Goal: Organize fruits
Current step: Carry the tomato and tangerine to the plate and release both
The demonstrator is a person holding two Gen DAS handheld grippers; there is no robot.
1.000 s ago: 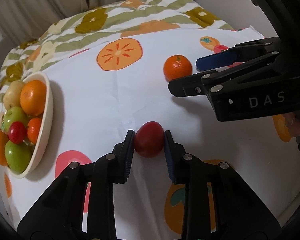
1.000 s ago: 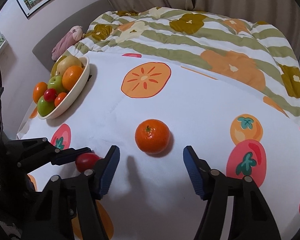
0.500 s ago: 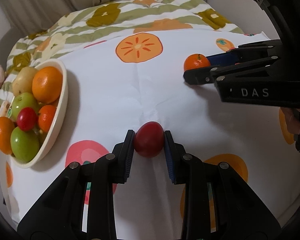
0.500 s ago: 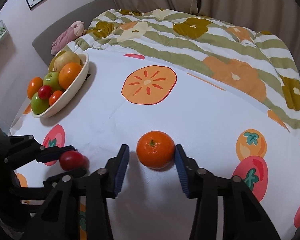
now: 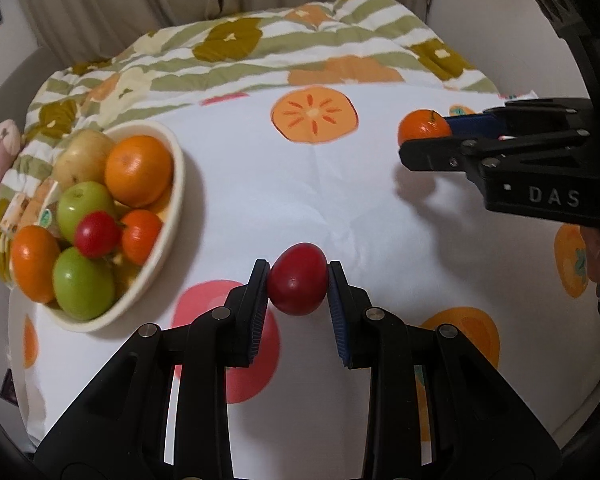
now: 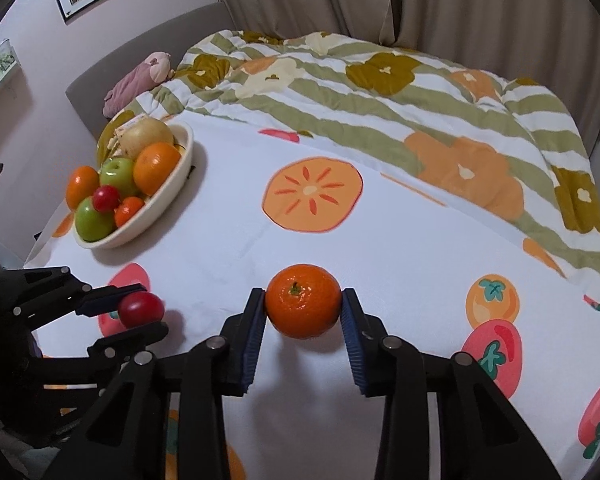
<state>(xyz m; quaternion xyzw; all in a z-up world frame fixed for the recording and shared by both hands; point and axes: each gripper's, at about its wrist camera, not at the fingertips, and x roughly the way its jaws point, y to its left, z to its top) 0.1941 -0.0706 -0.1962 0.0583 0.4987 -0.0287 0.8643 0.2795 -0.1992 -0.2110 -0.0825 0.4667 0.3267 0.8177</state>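
Note:
My left gripper [image 5: 298, 280] is shut on a dark red plum-like fruit [image 5: 297, 279] and holds it above the fruit-print cloth [image 5: 260, 184]. It also shows in the right wrist view [image 6: 141, 309]. My right gripper [image 6: 303, 307] is shut on a mandarin [image 6: 303, 306] and holds it off the cloth; the mandarin also shows in the left wrist view [image 5: 423, 127]. A cream bowl [image 5: 171, 216] holding oranges, green apples, a pear and a small red fruit stands at the left, also in the right wrist view [image 6: 168, 196].
A striped flowered quilt [image 6: 380, 92] lies bunched behind the cloth. A pink plush toy [image 6: 136, 80] lies by the grey headboard at the far left. Curtains hang behind. The cloth's right edge drops off [image 5: 572, 392].
The right gripper closed on the mandarin and lifted it. The left gripper, holding the red fruit, rose and moved toward the bowl, which now looks nearer.

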